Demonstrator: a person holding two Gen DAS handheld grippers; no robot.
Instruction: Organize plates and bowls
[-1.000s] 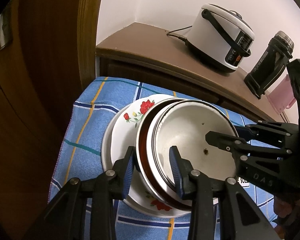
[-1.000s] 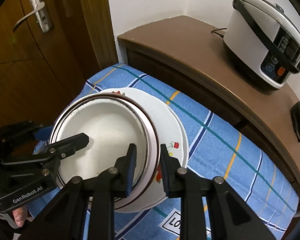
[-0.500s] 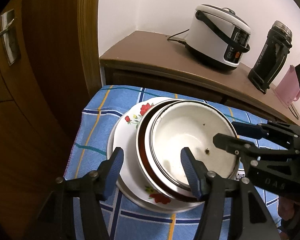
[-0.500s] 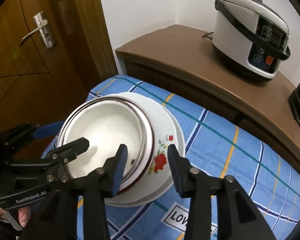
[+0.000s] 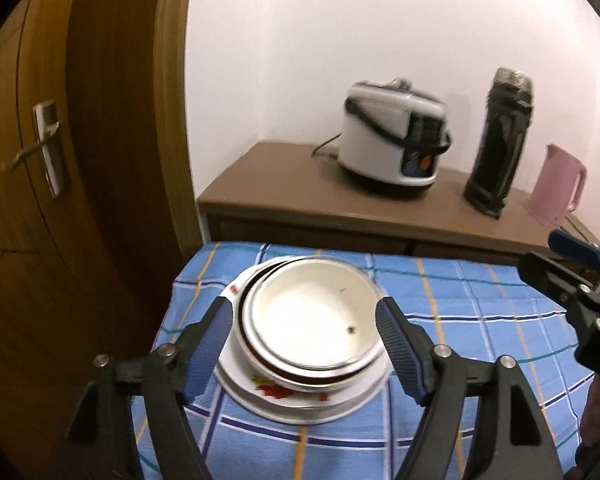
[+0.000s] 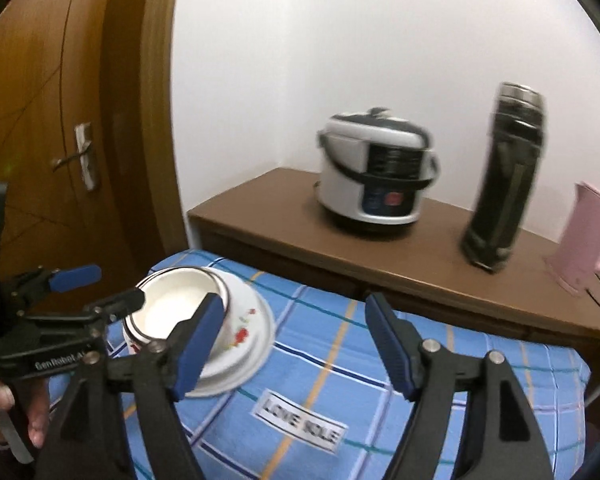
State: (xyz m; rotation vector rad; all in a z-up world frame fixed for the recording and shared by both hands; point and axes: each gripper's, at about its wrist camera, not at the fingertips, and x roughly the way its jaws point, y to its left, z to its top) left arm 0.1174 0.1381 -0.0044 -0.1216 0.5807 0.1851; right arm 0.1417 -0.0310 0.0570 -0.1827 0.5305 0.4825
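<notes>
Table (image 5: 480,304): one, blue checked cloth; carries the single stack at its left end, near the far edge
Stack: nested largest at bottom; one floral plate (image 5: 300,396), brown-rimmed dish, white bowl (image 5: 312,316) on top
Left gripper (image 5: 305,350): jaws have just been opening, spread, clear of the stack
Right gripper (image 6: 292,344): jaws have just been opening, spread, empty

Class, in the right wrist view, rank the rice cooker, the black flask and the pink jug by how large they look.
1. Rice cooker, bulkiest.
2. Black flask, tallest but slimmer.
3. Pink jug, smallest, though the frame edge cuts it off, so its place is unsure.
</notes>
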